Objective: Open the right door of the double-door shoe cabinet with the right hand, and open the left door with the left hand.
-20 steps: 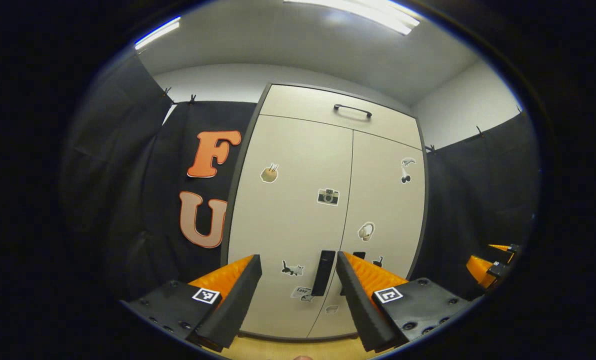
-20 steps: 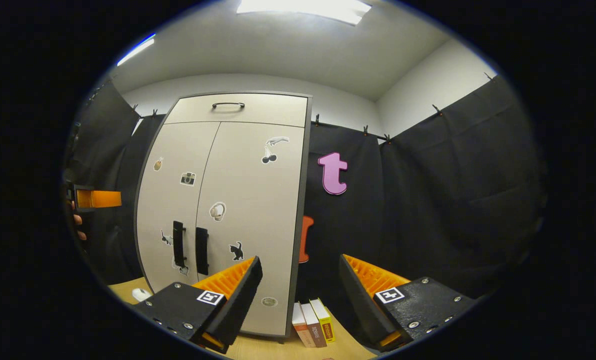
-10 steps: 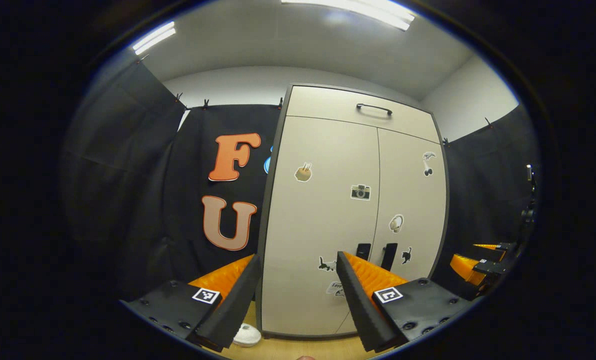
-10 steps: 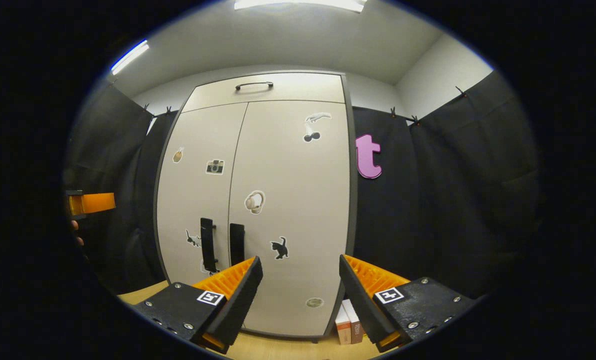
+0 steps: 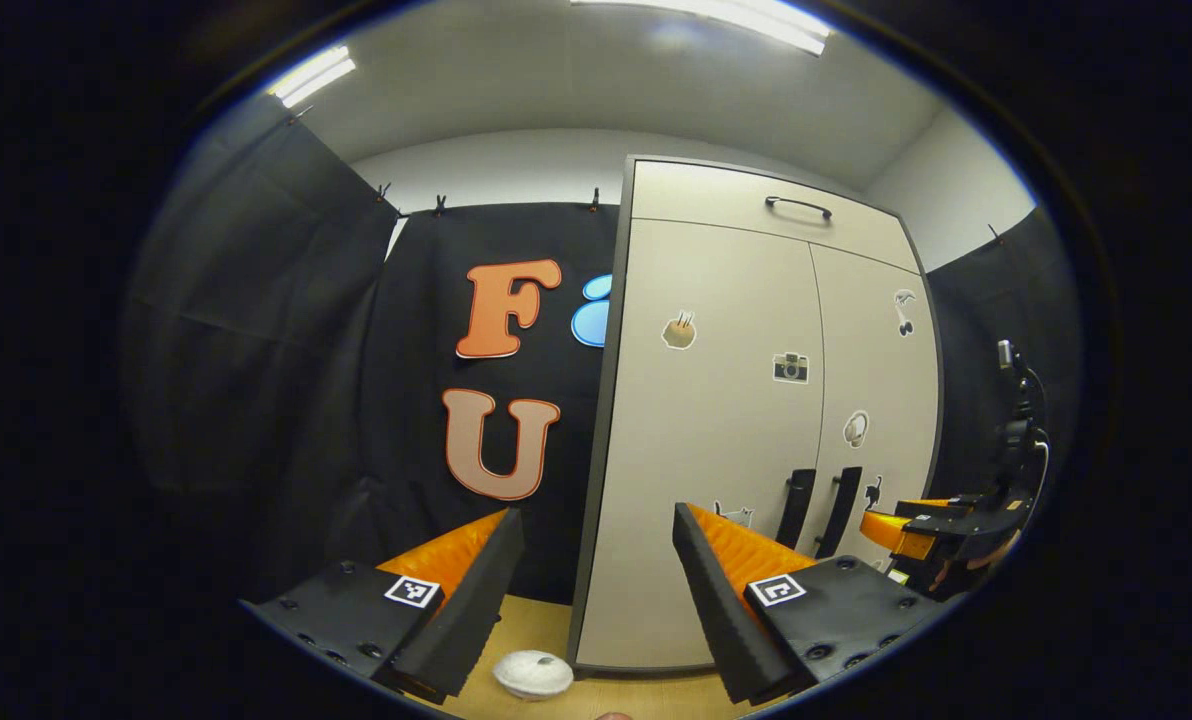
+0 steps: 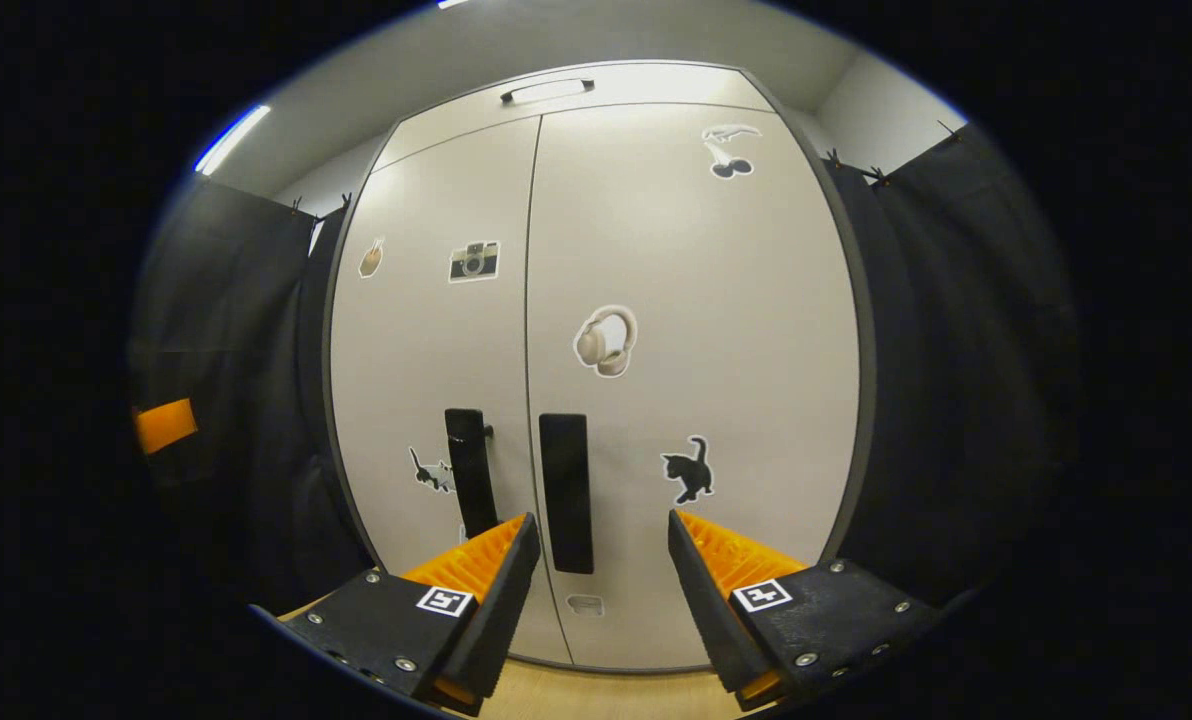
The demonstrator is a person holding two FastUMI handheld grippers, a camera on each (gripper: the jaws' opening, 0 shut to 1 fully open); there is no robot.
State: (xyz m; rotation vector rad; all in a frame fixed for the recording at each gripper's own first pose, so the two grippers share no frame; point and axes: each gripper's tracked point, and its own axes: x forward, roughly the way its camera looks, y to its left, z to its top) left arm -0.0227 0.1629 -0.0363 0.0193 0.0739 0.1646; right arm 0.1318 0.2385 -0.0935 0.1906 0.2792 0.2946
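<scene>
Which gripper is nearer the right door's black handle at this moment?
Right. The right gripper faces the right door's handle head-on, fingers open, not yet touching. The left gripper sits off to the cabinet's left edge, open, farther from it.

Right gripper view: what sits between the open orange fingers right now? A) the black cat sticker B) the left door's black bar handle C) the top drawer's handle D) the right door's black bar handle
D: the right door's black bar handle hangs just right of the door seam, its lower end dropping into the gap above the right gripper, whose jaws stand open and clear of it.
</scene>
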